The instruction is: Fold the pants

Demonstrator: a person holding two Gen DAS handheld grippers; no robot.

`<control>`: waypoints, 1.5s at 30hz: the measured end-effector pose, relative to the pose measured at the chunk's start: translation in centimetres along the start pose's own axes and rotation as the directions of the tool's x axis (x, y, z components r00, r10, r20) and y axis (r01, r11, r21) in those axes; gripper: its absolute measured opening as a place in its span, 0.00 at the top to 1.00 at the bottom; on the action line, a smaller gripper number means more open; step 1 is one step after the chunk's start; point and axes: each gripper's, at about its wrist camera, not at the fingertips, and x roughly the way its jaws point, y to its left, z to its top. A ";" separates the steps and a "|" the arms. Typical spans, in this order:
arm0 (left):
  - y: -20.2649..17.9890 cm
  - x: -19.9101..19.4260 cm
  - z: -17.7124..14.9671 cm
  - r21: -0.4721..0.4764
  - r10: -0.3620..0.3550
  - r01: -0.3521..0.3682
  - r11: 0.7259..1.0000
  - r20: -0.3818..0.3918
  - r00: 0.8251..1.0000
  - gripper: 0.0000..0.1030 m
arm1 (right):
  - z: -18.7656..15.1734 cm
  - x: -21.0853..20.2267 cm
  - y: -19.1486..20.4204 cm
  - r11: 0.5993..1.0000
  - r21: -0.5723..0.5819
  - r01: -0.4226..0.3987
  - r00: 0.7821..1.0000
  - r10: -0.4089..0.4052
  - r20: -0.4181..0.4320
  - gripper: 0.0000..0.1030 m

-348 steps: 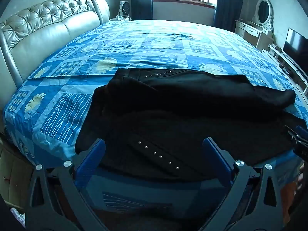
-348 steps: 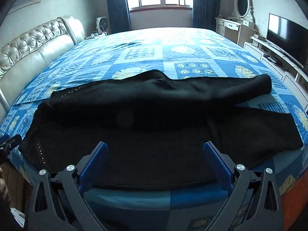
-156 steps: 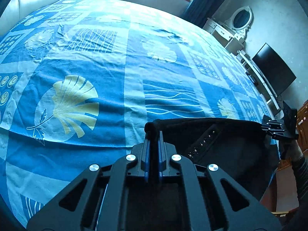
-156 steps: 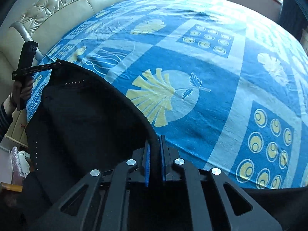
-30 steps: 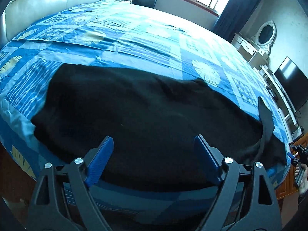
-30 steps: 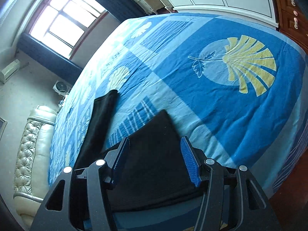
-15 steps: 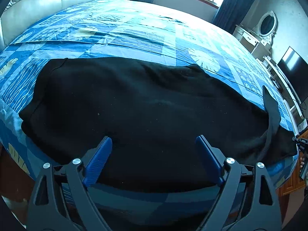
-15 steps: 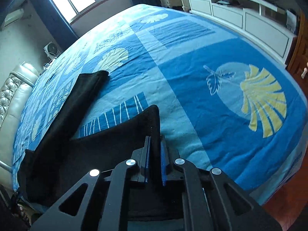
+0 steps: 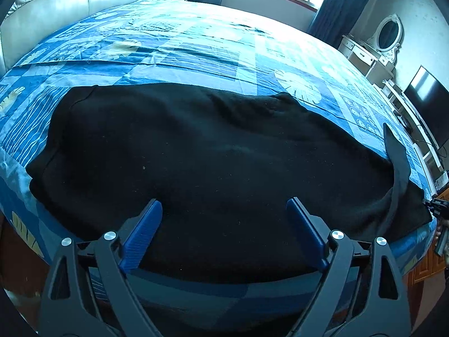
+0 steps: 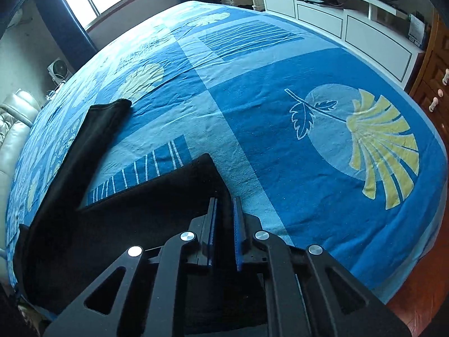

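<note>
Black pants (image 9: pixel 210 154) lie spread across the blue bedspread (image 9: pixel 196 50), waist end at the left. A narrow strip of one leg (image 9: pixel 395 151) sticks out toward the far side at the right end. My left gripper (image 9: pixel 223 202) hovers open over the near edge of the pants with nothing between its blue pads. In the right wrist view, my right gripper (image 10: pixel 226 200) sits at the hem corner of the near leg (image 10: pixel 179 185). Its jaws are opening and stand a narrow gap apart, with the hem edge lying between them. The other leg (image 10: pixel 103 123) runs off to the upper left.
A padded beige headboard (image 9: pixel 70 2) bounds the bed on the left. A white low cabinet (image 10: pixel 350 25) and wooden drawers (image 10: pixel 432 84) stand past the bed's right end. A dresser with an oval mirror (image 9: pixel 388 32) and a TV (image 9: pixel 426 104) line the wall.
The right gripper closed on the hem corner of the near leg, then its jaws parted slightly, and the view rolled. The left gripper stayed open and hardly moved.
</note>
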 end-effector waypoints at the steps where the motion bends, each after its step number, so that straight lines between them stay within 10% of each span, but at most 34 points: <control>1: 0.0 0.0 0.0 -0.001 -0.004 0.004 1.000 0.001 1.000 0.13 | 0.1 -0.3 -0.1 1.000 0.005 0.007 1.000 -0.007 -0.002 0.77; 5: 0.3 -0.1 -0.1 -0.004 -0.022 0.022 1.000 0.004 1.000 0.12 | 0.8 -2.9 1.8 0.996 0.016 0.092 0.994 -0.093 0.060 0.72; 10: 0.3 0.1 0.0 -0.013 -0.045 0.045 0.999 0.000 0.999 0.08 | 2.5 -3.3 10.3 0.999 -0.042 -0.015 0.995 0.019 0.098 0.64; 12: 0.2 0.1 0.0 -0.014 -0.043 0.043 0.999 -0.001 0.999 0.08 | 3.4 -1.9 15.1 0.995 -0.087 -0.057 0.995 0.064 0.083 0.50; 20: -0.6 0.8 0.4 0.006 0.003 -0.003 1.000 -0.040 0.999 0.05 | 6.9 7.0 28.7 0.988 -0.150 0.039 0.999 -0.038 0.011 0.50; 31: -1.6 1.6 0.4 0.051 0.078 -0.074 0.996 -0.087 0.993 0.02 | 8.2 12.3 29.2 0.973 -0.050 0.224 0.974 -0.225 -0.034 0.35; 37: -2.0 1.9 0.1 0.094 0.112 -0.104 0.990 -0.086 0.990 0.02 | 8.3 11.8 28.7 0.970 -0.049 0.237 0.971 -0.238 -0.020 0.60; 40: -1.9 1.9 0.2 0.089 0.115 -0.107 0.990 -0.087 0.990 0.02 | 8.3 10.8 28.5 0.985 -0.034 0.168 0.985 -0.169 -0.016 0.89; 45: -1.7 1.7 0.4 0.069 0.097 -0.091 0.993 -0.090 0.991 0.02 | 7.9 7.1 28.1 0.994 -0.044 0.099 0.993 -0.095 0.072 0.91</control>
